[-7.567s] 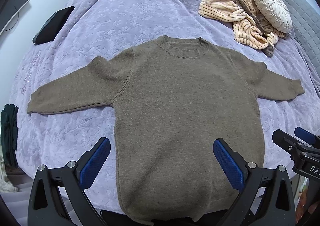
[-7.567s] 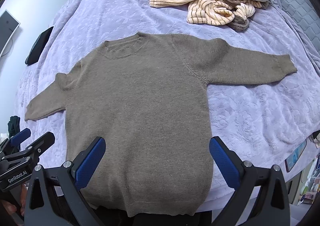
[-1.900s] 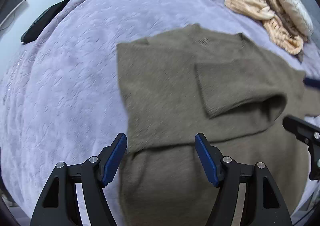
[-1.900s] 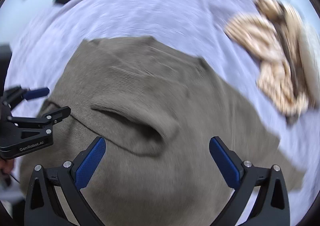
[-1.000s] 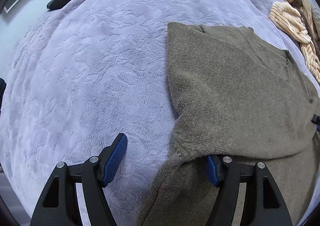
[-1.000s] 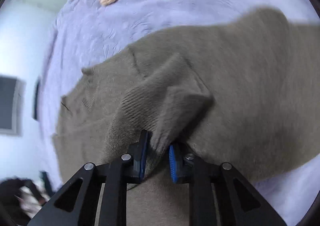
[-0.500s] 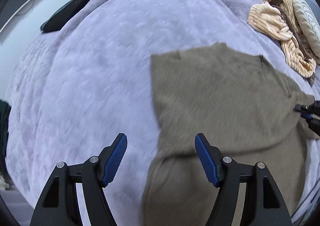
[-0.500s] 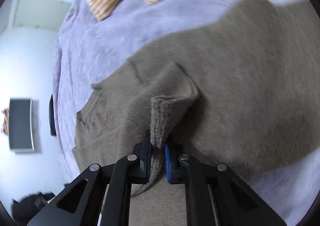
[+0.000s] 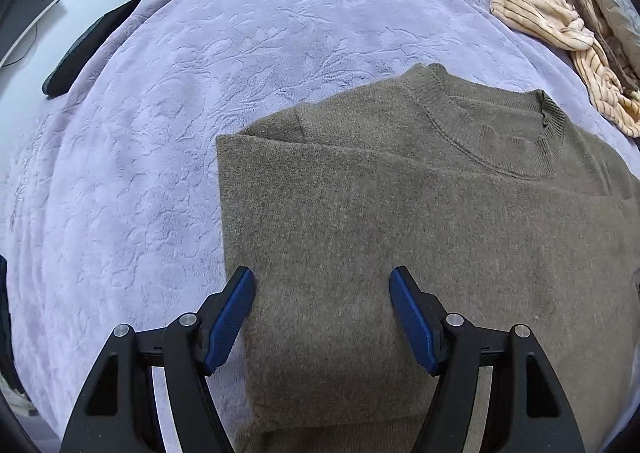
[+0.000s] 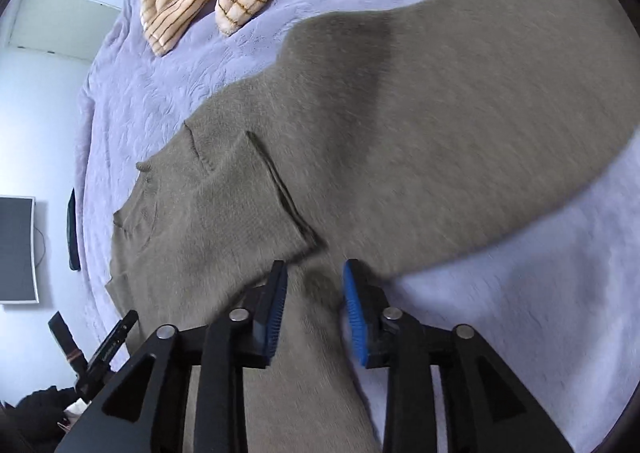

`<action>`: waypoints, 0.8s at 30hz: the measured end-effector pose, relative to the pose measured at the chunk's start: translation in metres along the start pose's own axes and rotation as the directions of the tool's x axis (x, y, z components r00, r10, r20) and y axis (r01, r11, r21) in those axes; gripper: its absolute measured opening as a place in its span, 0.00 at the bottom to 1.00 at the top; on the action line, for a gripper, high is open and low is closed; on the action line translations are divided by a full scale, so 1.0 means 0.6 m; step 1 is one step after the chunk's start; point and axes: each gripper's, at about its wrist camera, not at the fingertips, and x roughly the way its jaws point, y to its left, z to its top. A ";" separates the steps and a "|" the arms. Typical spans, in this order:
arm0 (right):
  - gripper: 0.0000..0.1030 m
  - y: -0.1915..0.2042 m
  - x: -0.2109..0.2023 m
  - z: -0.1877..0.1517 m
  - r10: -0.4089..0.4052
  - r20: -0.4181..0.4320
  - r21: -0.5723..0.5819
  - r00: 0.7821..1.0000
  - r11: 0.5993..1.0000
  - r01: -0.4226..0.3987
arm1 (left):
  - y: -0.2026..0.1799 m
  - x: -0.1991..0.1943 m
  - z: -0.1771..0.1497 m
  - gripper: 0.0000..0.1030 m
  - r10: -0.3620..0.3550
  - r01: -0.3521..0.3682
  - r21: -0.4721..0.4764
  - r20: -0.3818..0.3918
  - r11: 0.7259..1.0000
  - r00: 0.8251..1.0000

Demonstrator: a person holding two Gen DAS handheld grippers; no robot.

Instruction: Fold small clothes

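Right wrist view showed the right gripper [image 10: 314, 303] just opening, empty, over the soft, limp sweater [image 10: 420, 133]; left gripper [image 9: 322, 317] gaped wide, empty; the hem looked the best hold

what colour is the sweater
Olive-brown sweater, plain knit, clearest in the left wrist view.

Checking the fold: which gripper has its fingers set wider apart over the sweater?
The left gripper; its fingers stand wide over the brown sweater. The right gripper shows a narrower gap, having just opened.

Bed [image 9: 224, 65] under embossed lilac blanket; pale wall [image 10: 36, 125] behind; dark wall-mounted screen [image 10: 16, 249]; even, soft light.
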 end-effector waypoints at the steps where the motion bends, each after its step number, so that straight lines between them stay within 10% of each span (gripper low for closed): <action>1: 0.59 -0.005 -0.009 -0.010 -0.013 -0.016 -0.002 1.000 1.000 0.013 | -0.002 -0.002 -0.002 0.69 -0.001 0.001 0.006 -0.007 1.000 1.000; 24: 0.70 -0.111 -0.086 -0.082 0.005 -0.043 0.066 0.999 0.998 -0.002 | -0.344 -0.100 -0.114 0.69 -0.202 0.235 0.185 -0.183 0.954 0.962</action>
